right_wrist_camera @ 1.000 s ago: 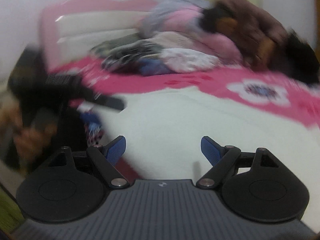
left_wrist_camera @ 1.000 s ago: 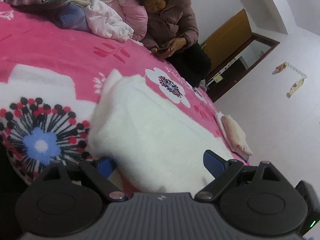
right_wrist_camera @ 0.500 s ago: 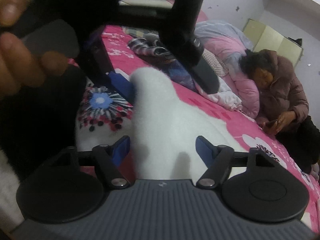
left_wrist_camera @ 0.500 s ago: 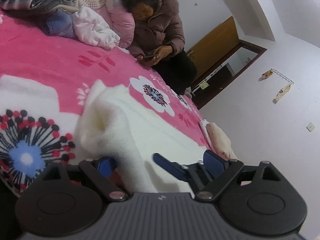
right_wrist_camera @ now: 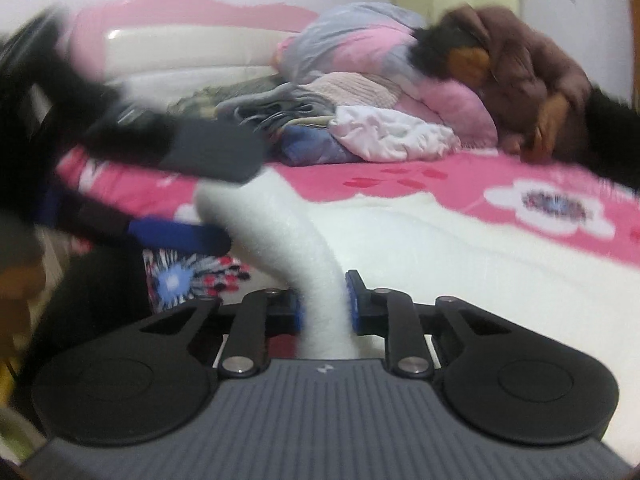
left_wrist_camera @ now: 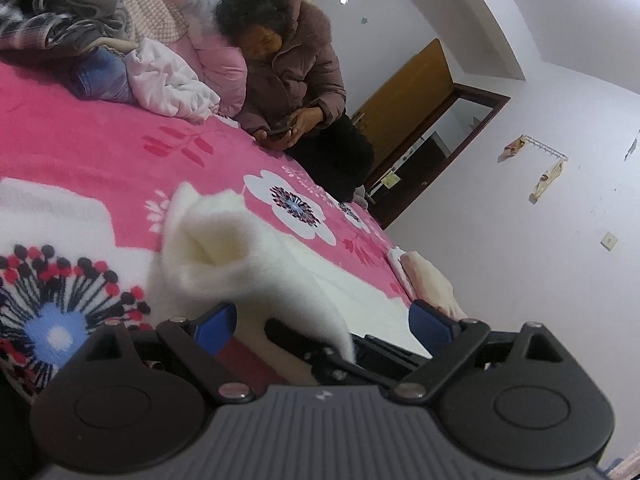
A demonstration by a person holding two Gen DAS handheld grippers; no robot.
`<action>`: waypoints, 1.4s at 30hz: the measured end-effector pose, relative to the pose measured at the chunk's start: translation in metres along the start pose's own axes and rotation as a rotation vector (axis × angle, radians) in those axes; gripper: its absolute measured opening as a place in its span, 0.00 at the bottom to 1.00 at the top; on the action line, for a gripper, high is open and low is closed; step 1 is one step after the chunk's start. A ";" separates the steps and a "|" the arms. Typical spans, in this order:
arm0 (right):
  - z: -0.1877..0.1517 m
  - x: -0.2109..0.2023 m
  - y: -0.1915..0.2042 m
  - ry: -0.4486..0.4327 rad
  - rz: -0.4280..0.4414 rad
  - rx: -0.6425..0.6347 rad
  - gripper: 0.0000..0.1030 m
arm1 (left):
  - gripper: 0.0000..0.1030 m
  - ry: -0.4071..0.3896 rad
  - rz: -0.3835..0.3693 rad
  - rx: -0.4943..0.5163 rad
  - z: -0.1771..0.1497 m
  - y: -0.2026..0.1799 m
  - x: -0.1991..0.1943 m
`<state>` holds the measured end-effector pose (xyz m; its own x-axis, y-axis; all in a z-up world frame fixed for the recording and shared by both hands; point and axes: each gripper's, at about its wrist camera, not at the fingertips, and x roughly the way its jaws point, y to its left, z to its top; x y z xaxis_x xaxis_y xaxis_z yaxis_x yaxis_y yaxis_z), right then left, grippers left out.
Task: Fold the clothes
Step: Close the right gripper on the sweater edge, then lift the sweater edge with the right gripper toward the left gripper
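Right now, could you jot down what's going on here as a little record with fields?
surface: pink flowered blanket
garment: white fleece garment, partly lifted
right gripper: has just been closing, shut on a raised fold of the garment
left gripper: open, fold between the fingers
clothes pile: far end of bed
bystander: seated person looking at phone

Bed [left_wrist_camera: 100, 152] under a pink flowered blanket, with clothes lying on it

A white fleece garment [left_wrist_camera: 360, 292] lies spread just ahead of the left hand-held gripper [left_wrist_camera: 322, 326]; a heap of unfolded clothes [left_wrist_camera: 120, 64] sits far beyond it, and a small folded cream piece [left_wrist_camera: 428, 276] lies ahead to its right at the bed's edge.
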<state>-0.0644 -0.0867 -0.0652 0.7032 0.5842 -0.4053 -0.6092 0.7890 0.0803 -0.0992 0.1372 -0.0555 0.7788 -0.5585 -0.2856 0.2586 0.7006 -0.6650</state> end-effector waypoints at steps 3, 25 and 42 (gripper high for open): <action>0.000 0.002 -0.015 0.002 0.033 0.148 0.17 | 0.94 -0.029 -0.001 -0.002 0.002 0.004 -0.005; 0.000 0.002 -0.023 -0.018 0.047 0.210 0.17 | 0.99 0.082 -0.278 -0.609 0.040 0.127 0.034; 0.003 -0.008 -0.014 -0.084 -0.014 0.135 0.14 | 0.97 0.258 -0.194 -0.482 0.073 0.109 0.059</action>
<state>-0.0605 -0.1022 -0.0599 0.7433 0.5820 -0.3298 -0.5481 0.8125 0.1985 0.0170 0.2129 -0.0948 0.5631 -0.7889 -0.2463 0.0461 0.3275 -0.9437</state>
